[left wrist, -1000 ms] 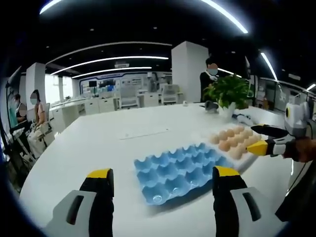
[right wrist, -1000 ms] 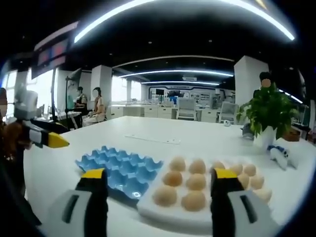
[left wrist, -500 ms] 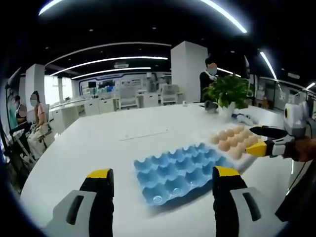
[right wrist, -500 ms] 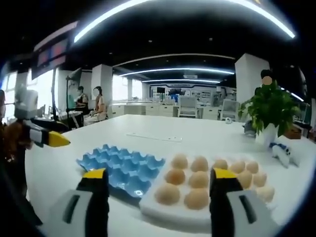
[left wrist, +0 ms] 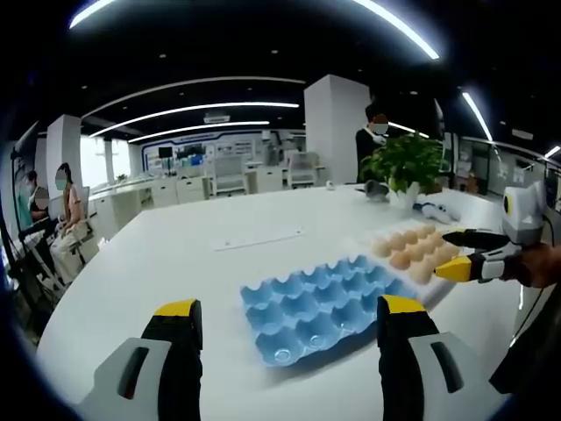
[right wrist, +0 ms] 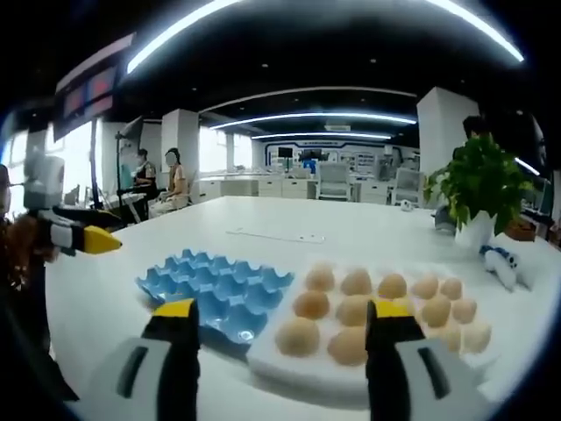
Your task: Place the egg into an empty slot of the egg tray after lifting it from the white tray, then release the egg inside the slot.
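White table: holds blue egg tray, all visible slots empty, and white tray touching its side. Eggs sit in rows on white tray, none lifted. My left gripper: jaws spread wide, holding nothing, above table before egg tray. My right gripper: jaws apart, holding nothing, low over white tray's near edge, eggs between tips. Potted plant beyond trays.
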Action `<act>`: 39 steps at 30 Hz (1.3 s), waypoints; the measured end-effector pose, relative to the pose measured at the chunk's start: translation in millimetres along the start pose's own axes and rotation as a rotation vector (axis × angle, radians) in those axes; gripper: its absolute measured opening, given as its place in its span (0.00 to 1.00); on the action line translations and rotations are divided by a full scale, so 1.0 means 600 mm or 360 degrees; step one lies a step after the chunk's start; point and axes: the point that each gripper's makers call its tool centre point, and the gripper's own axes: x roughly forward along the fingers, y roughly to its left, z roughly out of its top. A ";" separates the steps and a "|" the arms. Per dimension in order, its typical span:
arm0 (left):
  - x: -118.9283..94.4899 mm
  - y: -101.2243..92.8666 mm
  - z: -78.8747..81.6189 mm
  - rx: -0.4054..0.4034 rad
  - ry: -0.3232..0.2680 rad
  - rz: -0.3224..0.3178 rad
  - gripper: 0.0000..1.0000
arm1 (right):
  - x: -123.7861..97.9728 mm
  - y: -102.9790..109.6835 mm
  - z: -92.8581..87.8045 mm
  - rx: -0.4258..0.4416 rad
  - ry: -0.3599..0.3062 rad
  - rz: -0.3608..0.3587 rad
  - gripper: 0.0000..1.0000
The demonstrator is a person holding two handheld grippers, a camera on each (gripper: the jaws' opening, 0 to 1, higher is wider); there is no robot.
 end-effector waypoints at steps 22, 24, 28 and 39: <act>-0.004 0.003 -0.007 -0.0017 0.0004 -0.0013 0.83 | 0.058 -0.029 -0.074 -0.0014 0.0403 0.0014 0.26; -0.003 0.004 -0.008 -0.0020 0.0004 -0.0014 0.83 | 0.060 -0.026 -0.073 -0.0001 0.0416 0.0026 0.26; 0.000 0.003 -0.014 -0.0020 0.0017 -0.0027 0.83 | 0.060 -0.020 -0.079 -0.0336 0.0464 0.0095 0.27; -0.004 -0.004 -0.030 0.0034 0.0054 -0.0080 0.87 | 0.056 -0.023 -0.075 -0.0139 0.0440 0.0135 0.25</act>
